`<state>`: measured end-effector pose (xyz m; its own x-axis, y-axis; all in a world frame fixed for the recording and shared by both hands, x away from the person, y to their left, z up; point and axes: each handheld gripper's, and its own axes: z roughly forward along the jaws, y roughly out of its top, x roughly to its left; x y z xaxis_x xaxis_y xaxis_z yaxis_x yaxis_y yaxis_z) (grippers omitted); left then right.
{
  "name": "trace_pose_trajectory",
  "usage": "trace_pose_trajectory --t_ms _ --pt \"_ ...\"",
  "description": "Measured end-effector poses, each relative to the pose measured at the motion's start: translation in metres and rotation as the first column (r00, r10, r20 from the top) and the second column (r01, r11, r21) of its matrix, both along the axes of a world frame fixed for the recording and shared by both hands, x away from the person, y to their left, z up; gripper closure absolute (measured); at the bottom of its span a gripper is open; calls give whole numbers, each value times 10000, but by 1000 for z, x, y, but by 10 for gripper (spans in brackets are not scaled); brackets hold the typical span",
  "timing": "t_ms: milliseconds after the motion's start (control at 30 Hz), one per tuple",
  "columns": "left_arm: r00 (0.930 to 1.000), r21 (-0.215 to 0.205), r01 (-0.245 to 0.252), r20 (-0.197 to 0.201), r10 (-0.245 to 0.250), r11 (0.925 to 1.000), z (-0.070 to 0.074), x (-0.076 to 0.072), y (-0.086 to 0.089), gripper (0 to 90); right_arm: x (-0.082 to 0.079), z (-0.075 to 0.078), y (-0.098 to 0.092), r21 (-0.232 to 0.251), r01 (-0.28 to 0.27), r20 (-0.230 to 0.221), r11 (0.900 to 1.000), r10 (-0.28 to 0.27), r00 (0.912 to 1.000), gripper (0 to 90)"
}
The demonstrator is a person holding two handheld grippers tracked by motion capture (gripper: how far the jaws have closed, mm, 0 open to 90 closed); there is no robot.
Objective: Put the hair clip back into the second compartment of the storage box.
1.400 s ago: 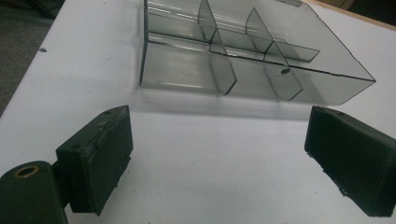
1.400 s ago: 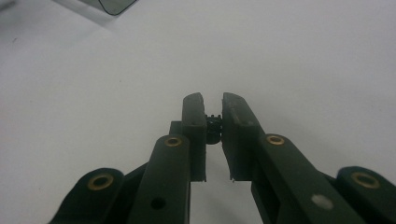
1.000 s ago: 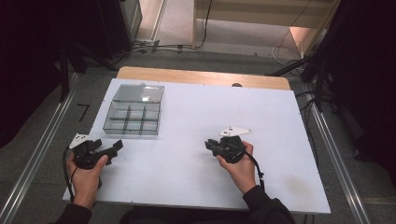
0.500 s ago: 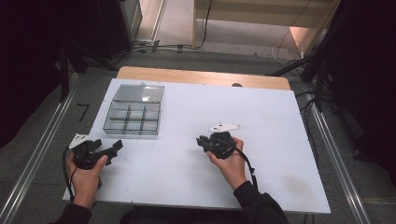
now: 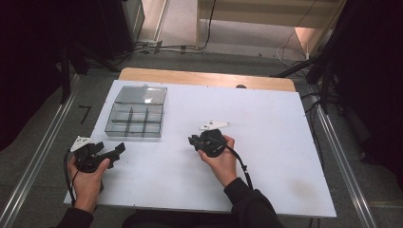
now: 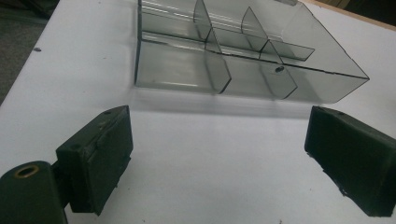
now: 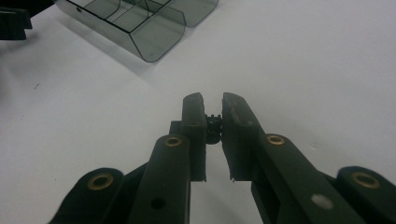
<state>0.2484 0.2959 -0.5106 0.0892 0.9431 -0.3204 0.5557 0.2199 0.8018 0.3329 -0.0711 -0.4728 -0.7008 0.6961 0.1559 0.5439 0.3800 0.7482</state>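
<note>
While the left gripper (image 5: pixel 102 153) sits with fingers (image 6: pixel 100 154) spread wide and nothing between them, the clear divided box (image 6: pixel 243 51) lies just ahead of those fingers on the white tabletop (image 5: pixel 266 123), path unobstructed. Right gripper (image 7: pixel 214 123): fingers (image 7: pixel 236 126) nearly closed, pinching a small black part (image 7: pixel 213 127); the box is well off, ahead-left of them.

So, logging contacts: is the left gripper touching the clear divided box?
Apart. The left gripper view shows bare white table between the left gripper and clear divided box.
</note>
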Motion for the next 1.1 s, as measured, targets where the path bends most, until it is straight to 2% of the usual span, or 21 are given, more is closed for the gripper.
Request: trace_pose_trajectory --t_ms 300,1100 --pt "10000 -35 51 33 -51 10000 1 0 -1 86 4 0 19 -16 -140 5 9999 140 9999 776" --pt "10000 -108 53 16 -53 9999 1 -1 0 86 15 2 56 -22 -356 157 9994 356 9992 776"
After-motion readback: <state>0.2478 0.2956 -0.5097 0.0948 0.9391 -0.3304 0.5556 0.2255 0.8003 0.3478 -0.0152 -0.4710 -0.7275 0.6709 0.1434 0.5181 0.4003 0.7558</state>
